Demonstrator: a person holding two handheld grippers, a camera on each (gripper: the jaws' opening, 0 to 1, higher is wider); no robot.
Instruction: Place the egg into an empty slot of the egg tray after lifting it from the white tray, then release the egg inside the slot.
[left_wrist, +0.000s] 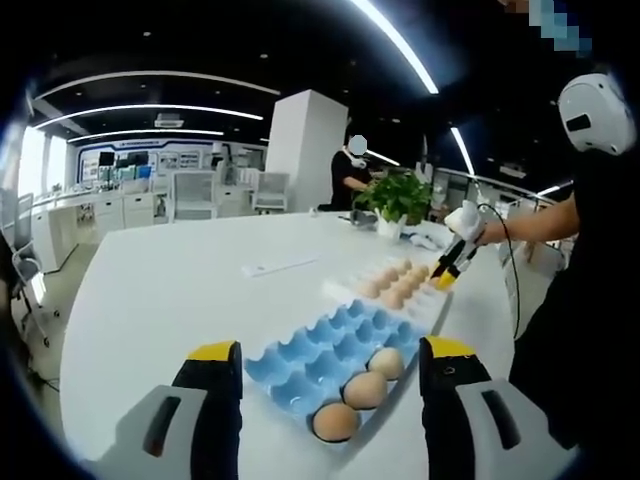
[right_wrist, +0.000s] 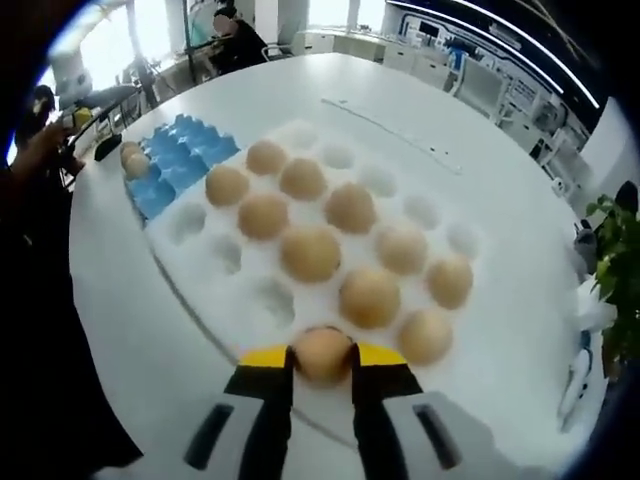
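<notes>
In the left gripper view, the left gripper hangs wide open and empty over the blue egg tray, which holds three eggs in its near row. At two o'clock the right gripper is small, its grip hard to make out. In the right gripper view, its jaws pinch an egg at the near edge of the white tray; the blue tray lies at ten o'clock, partly cut off. No writing is readable.

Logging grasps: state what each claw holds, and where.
Right claw pinches an egg by its two opposite sides, over the white tray. Left claw holds nothing.
</notes>
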